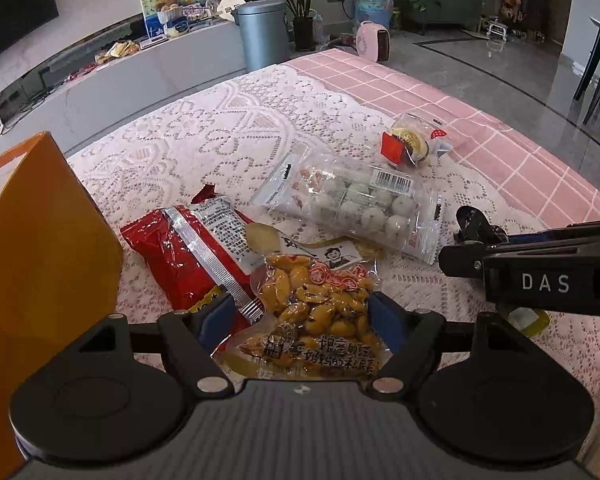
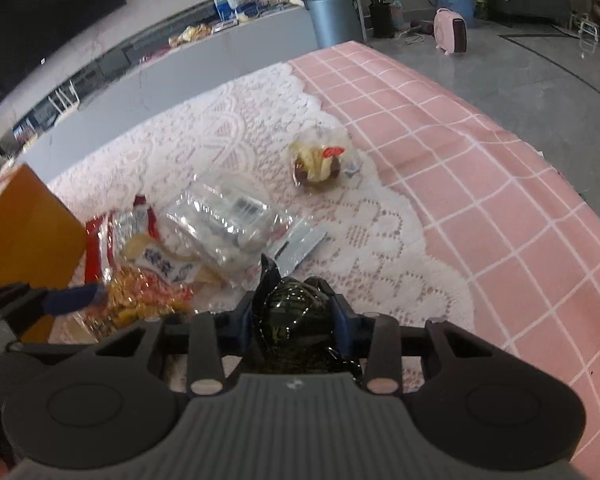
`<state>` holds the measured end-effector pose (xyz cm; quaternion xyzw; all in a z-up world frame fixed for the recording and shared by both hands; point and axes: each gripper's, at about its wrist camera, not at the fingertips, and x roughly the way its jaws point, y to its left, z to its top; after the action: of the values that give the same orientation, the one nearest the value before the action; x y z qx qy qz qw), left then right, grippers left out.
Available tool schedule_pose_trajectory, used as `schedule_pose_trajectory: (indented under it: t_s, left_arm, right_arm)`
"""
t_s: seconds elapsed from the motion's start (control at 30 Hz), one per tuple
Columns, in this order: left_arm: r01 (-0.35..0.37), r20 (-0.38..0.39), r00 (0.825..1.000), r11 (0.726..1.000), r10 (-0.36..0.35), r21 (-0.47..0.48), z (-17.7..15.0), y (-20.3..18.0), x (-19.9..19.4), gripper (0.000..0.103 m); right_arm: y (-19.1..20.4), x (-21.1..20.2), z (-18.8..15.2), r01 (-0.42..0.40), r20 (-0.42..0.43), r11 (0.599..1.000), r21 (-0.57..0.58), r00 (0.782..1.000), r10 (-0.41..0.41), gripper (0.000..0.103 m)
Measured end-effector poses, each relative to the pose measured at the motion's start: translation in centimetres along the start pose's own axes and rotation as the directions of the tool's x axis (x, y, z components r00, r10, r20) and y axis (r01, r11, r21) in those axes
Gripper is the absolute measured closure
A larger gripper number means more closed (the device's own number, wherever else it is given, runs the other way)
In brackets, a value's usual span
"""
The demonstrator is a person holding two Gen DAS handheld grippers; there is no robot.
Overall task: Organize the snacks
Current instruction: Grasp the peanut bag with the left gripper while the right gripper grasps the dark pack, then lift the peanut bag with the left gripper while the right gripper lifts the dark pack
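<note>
We see orange box [image 1: 40, 248] walling off desk's left edge. Red packet [image 1: 188, 256], yellow bean pouch [image 1: 316, 312] and clear tray pack [image 1: 356, 204] crowd lace middle, touching or overlapping. Small pastry pack [image 1: 412, 142] sits apart toward far edge. Pink checked cloth [image 2: 500, 184] along right edge lies open for passing.

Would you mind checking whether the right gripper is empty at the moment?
No, the right gripper has its blue fingers closed on a dark, shiny wrapped snack.
</note>
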<state>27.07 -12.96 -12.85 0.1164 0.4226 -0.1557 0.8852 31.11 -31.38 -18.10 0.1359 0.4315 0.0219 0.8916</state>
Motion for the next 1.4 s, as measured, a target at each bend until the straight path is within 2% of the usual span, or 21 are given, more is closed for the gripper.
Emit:
schedule_pose_trajectory:
  t_s: [0.13,0.27,0.37,0.47,0.57,0.63,0.73,0.87,0.93,1.03,1.13,1.3,1.4]
  left_arm:
    - [0.039,-0.015,0.999,0.999,-0.039,-0.030,0.1,0.9,0.1,0.013]
    - [0.139,-0.052,0.988,0.979,-0.148,-0.147,0.1,2.3,0.4,0.005]
    - [0.089,-0.078,0.993,0.994,-0.094,-0.059,0.0,0.8,0.7,0.004]
    - [0.051,-0.072,0.996,0.999,-0.050,0.007,-0.2,-0.5,0.7,0.003]
    - [0.029,-0.087,0.996,1.000,-0.030,-0.011,-0.1,-0.7,0.9,0.002]
    - [0.040,-0.088,0.995,0.999,-0.043,-0.035,-0.1,-0.6,0.9,0.006]
    - [0.032,-0.078,0.996,0.999,-0.033,-0.016,-0.2,-0.7,0.5,0.010]
    - [0.021,-0.073,0.997,1.000,-0.023,-0.022,-0.3,-0.9,0.1,0.012]
    - [0.023,-0.064,0.998,0.999,-0.026,-0.041,-0.4,-0.9,-0.2,0.018]
    - [0.035,-0.020,0.999,0.997,-0.036,-0.063,-0.5,-0.6,-1.5,0.038]
    - [0.051,-0.005,0.999,0.995,-0.052,-0.084,-0.4,-0.3,-2.4,0.053]
    - [0.054,-0.007,0.998,0.997,-0.054,-0.060,-0.3,-0.6,-3.1,0.060]
    - [0.065,0.011,0.998,0.996,-0.064,-0.059,-0.4,-0.7,-3.9,0.070]
  right_arm:
    - [-0.4,-0.1,0.1,-0.017,-0.001,0.999,0.028,1.000,0.017,0.066]
    - [-1.2,-0.1,0.2,-0.043,-0.003,0.996,0.075,0.999,0.044,0.065]
    - [-1.1,-0.2,0.2,-0.044,-0.006,0.996,0.075,0.999,0.044,0.065]
    - [-1.2,-0.2,0.2,-0.048,-0.009,0.996,0.081,0.999,0.049,0.065]
    - [-1.4,-0.3,0.2,-0.052,-0.012,0.995,0.089,0.998,0.054,0.065]
    - [-1.3,-0.3,0.2,-0.050,-0.013,0.995,0.084,0.999,0.051,0.065]
    - [-1.2,-0.4,0.1,-0.045,-0.015,0.997,0.069,0.999,0.046,0.065]
    - [-1.0,-0.5,0.0,-0.040,-0.017,0.998,0.057,0.999,0.041,0.065]
    - [-1.0,-0.6,0.0,-0.040,-0.018,0.998,0.057,0.999,0.041,0.066]
    - [-1.1,-1.0,-0.1,-0.044,-0.011,0.997,0.065,0.999,0.045,0.066]
    - [-1.1,-1.9,-0.3,-0.053,0.019,0.997,0.064,0.998,0.052,0.066]
    - [-0.6,-2.8,-0.6,-0.047,0.037,0.998,0.039,0.998,0.046,0.066]
    - [-0.5,-3.1,-0.7,-0.054,0.036,0.998,0.035,0.998,0.053,0.066]
